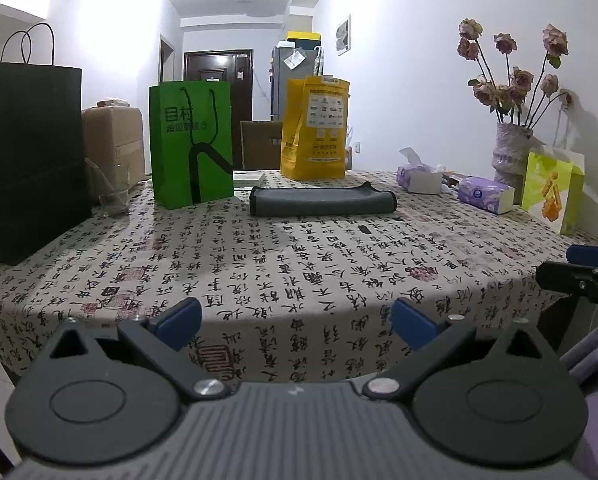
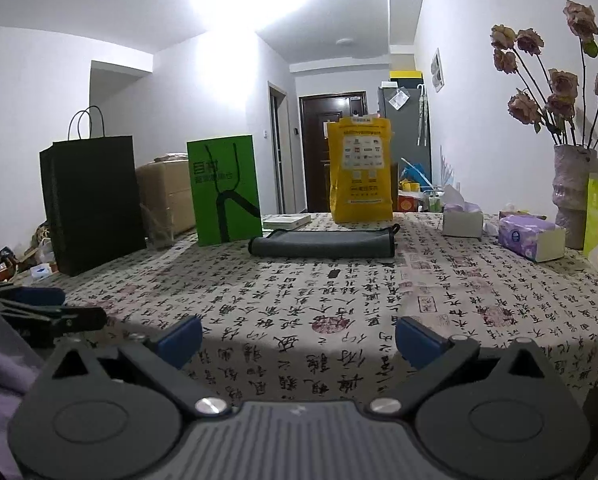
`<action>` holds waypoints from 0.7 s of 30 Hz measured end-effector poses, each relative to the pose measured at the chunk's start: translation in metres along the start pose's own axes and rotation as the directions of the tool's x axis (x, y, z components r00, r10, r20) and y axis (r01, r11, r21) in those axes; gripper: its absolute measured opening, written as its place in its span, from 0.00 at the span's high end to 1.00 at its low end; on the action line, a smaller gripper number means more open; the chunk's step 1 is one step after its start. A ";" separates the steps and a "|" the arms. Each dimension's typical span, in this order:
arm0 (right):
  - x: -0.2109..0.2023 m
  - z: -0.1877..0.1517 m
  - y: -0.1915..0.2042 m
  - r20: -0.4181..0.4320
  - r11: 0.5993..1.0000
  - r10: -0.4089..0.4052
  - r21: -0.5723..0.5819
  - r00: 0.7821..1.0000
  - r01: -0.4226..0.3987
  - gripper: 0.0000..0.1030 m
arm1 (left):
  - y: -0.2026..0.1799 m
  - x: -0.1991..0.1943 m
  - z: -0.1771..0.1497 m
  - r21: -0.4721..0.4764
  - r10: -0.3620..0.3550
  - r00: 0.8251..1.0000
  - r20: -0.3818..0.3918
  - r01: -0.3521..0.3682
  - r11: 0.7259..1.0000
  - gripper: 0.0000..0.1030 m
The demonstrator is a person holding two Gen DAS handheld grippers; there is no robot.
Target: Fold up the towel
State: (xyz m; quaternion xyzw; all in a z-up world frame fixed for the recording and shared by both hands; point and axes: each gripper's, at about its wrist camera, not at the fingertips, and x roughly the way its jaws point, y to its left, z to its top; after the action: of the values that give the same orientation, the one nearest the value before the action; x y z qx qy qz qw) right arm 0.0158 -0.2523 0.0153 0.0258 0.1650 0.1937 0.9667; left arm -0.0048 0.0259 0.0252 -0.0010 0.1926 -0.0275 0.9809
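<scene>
A grey towel (image 1: 322, 201) lies folded in a flat bundle on the far middle of the table, on the calligraphy-print tablecloth (image 1: 283, 264). It also shows in the right wrist view (image 2: 323, 245). My left gripper (image 1: 297, 322) is open and empty, held at the near table edge, well short of the towel. My right gripper (image 2: 299, 340) is open and empty too, at the near edge. The right gripper shows at the right edge of the left wrist view (image 1: 583, 270); the left gripper shows at the left edge of the right wrist view (image 2: 47, 308).
Behind the towel stand a green paper bag (image 1: 191, 144), a yellow bag (image 1: 314, 128) and a black bag (image 1: 31, 160) at far left with a glass (image 1: 113, 196) beside it. Tissue packs (image 1: 485, 194), a flower vase (image 1: 509, 152) and a lime bag (image 1: 553, 188) stand at right.
</scene>
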 end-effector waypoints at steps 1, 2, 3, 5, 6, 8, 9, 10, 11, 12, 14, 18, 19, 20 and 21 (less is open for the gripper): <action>0.000 0.000 0.000 0.000 1.000 0.001 0.001 1.000 -0.001 0.00 | 0.000 0.000 0.000 0.000 0.000 1.000 0.000 0.000 1.000 0.00; 0.001 0.000 0.000 -0.001 1.000 0.002 0.002 1.000 -0.002 0.00 | 0.000 0.000 0.000 0.000 -0.001 1.000 0.000 0.001 1.000 0.00; 0.001 0.000 0.000 -0.002 1.000 0.004 0.003 1.000 -0.004 0.00 | 0.000 0.000 0.000 0.000 -0.001 1.000 0.000 0.001 1.000 0.00; 0.001 0.000 0.000 -0.002 1.000 0.003 0.004 1.000 -0.003 0.00 | 0.000 0.000 0.000 0.000 0.000 1.000 0.001 0.000 1.000 0.00; 0.001 0.000 0.000 -0.002 1.000 0.004 0.005 1.000 -0.004 0.00 | 0.000 0.000 0.000 0.000 -0.001 1.000 0.000 0.001 1.000 0.00; 0.002 0.000 0.000 -0.005 1.000 0.005 0.005 1.000 -0.005 0.00 | 0.000 0.000 0.000 0.000 -0.003 1.000 -0.001 0.003 1.000 0.00; 0.002 -0.001 0.000 -0.006 1.000 0.005 0.005 1.000 -0.005 0.00 | 0.000 0.000 0.000 0.000 -0.005 1.000 -0.001 0.005 1.000 0.00; 0.002 -0.001 0.001 -0.006 1.000 0.004 0.005 1.000 -0.004 0.00 | -0.001 0.000 0.000 0.000 -0.004 1.000 -0.001 0.004 1.000 0.00; 0.002 -0.001 0.001 -0.007 1.000 0.005 0.005 1.000 -0.005 0.00 | -0.001 0.000 0.000 0.000 -0.004 1.000 -0.001 0.004 1.000 0.00; 0.003 0.000 0.000 -0.007 1.000 0.004 0.005 1.000 -0.004 0.00 | -0.001 0.000 0.000 0.000 -0.004 1.000 -0.001 0.004 1.000 0.00; 0.003 -0.001 0.000 -0.011 1.000 0.002 0.006 1.000 -0.002 0.00 | -0.002 0.000 0.000 0.000 -0.004 1.000 -0.001 0.004 1.000 0.00; 0.004 -0.001 0.001 -0.014 1.000 0.003 0.001 1.000 -0.003 0.00 | -0.002 0.001 0.000 -0.002 -0.011 1.000 -0.003 0.011 1.000 0.00; 0.004 -0.001 0.001 -0.014 1.000 0.003 0.000 1.000 -0.003 0.00 | -0.002 0.001 0.000 -0.002 -0.014 1.000 -0.005 0.014 1.000 0.00; 0.004 -0.001 0.001 -0.015 1.000 0.003 0.000 1.000 -0.003 0.00 | -0.003 0.001 0.000 -0.002 -0.015 1.000 -0.005 0.015 1.000 0.00; 0.004 -0.001 0.001 -0.015 1.000 0.003 0.001 1.000 -0.003 0.00 | -0.003 0.001 0.000 -0.001 -0.015 1.000 -0.004 0.015 1.000 0.00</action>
State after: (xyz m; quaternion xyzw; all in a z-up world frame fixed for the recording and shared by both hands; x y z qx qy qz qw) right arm 0.0190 -0.2501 0.0134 0.0250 0.1721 0.1954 0.9652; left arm -0.0037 0.0223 0.0248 -0.0030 0.1948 -0.0347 0.9802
